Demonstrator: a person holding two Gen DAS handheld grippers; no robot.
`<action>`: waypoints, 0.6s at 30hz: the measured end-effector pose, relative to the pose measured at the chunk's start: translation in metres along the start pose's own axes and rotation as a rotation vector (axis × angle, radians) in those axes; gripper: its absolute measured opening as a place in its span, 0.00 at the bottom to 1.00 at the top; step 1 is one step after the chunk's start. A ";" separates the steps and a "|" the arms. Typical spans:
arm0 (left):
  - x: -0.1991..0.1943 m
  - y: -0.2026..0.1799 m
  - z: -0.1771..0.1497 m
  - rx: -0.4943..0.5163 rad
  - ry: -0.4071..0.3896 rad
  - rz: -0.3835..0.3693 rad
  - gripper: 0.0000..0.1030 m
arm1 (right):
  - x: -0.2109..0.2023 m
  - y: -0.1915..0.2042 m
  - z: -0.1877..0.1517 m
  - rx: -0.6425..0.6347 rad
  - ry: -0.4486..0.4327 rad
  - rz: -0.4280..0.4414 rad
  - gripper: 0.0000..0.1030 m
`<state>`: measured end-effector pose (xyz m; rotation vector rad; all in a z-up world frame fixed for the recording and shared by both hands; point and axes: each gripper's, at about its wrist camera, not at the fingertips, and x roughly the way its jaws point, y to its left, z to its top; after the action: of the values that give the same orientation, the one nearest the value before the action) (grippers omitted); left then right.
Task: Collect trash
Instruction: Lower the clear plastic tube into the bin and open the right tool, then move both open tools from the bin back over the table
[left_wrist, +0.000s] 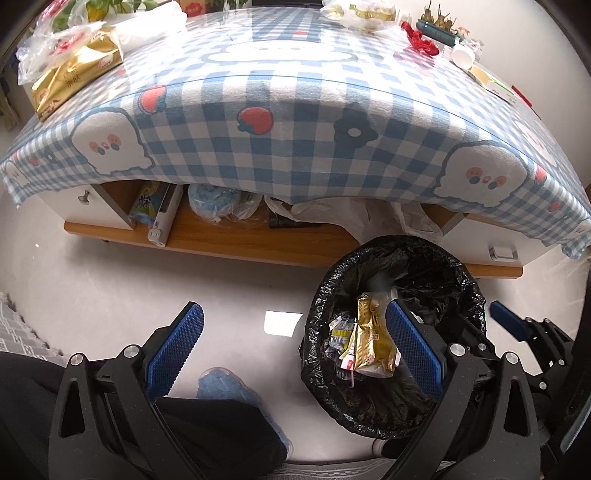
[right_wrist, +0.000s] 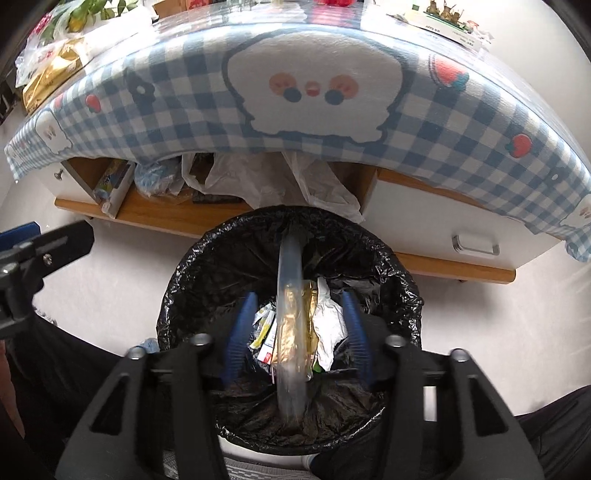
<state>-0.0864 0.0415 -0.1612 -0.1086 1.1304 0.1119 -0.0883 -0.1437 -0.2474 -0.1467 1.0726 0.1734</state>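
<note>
A bin lined with a black bag (left_wrist: 461, 280) stands on the floor before the low table; it also shows in the right wrist view (right_wrist: 229, 251). Gold and white wrappers (left_wrist: 373, 332) lie inside it. My left gripper (left_wrist: 295, 339) is open and empty, to the left of the bin, its right finger over the rim. My right gripper (right_wrist: 295, 332) is open directly above the bin. A blurred clear plastic piece (right_wrist: 291, 314) hangs between its spread fingers, touching neither, over the wrappers (right_wrist: 325, 314). The right gripper's finger shows in the left wrist view (left_wrist: 508, 319).
The low table wears a blue checked cloth (left_wrist: 295, 122). On it lie a gold packet (left_wrist: 70, 77), plastic bags (left_wrist: 354, 14), a red item (left_wrist: 421, 38) and a white cup (left_wrist: 463, 55). The shelf under it (left_wrist: 221, 236) holds bags and boxes. A blue shoe cover (left_wrist: 225, 384) is on the floor.
</note>
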 end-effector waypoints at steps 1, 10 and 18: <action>0.001 0.000 0.000 0.000 0.002 0.001 0.94 | -0.001 -0.002 0.000 0.006 -0.004 0.004 0.61; 0.009 -0.008 -0.001 0.007 0.016 0.008 0.94 | -0.012 -0.022 0.001 0.021 -0.016 -0.005 0.84; -0.012 -0.016 0.006 0.005 -0.028 -0.015 0.94 | -0.051 -0.049 0.007 0.063 -0.088 -0.025 0.92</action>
<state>-0.0835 0.0262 -0.1474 -0.1113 1.1015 0.0968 -0.0957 -0.1938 -0.1969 -0.0951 0.9871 0.1225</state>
